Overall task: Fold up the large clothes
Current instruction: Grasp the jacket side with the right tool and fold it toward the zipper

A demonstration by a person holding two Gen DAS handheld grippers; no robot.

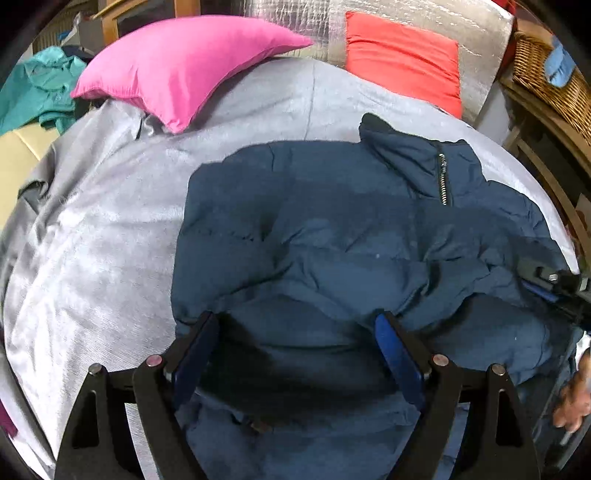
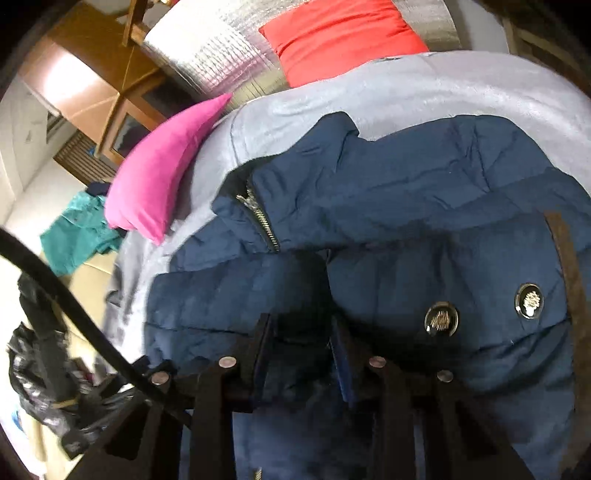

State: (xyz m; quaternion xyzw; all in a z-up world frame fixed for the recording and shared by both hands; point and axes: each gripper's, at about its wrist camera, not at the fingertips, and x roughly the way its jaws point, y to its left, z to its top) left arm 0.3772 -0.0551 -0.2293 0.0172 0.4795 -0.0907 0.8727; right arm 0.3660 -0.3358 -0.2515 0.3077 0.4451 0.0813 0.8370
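Note:
A navy padded jacket (image 1: 332, 229) lies on the grey bed cover (image 1: 110, 221), its collar and zipper (image 1: 443, 181) towards the far side. My left gripper (image 1: 295, 325) stands wide open, its blue-padded fingers (image 1: 399, 354) resting on the jacket's near hem with puffed fabric bulging between them. In the right wrist view my right gripper (image 2: 301, 328) has its jaws narrowed on a dark fold of the jacket (image 2: 424, 184), just left of two metal buttons (image 2: 441, 319). The right gripper (image 1: 554, 280) also shows at the right edge of the left wrist view, with a hand (image 1: 576, 398) below it.
A pink pillow (image 1: 177, 66) and a red pillow (image 1: 402, 59) lie at the head of the bed against a silver quilted board (image 1: 476, 33). A wicker basket (image 1: 546, 77) stands at the right. A teal garment (image 1: 37, 88) lies at the left, and a black bag (image 2: 44, 387) on the floor.

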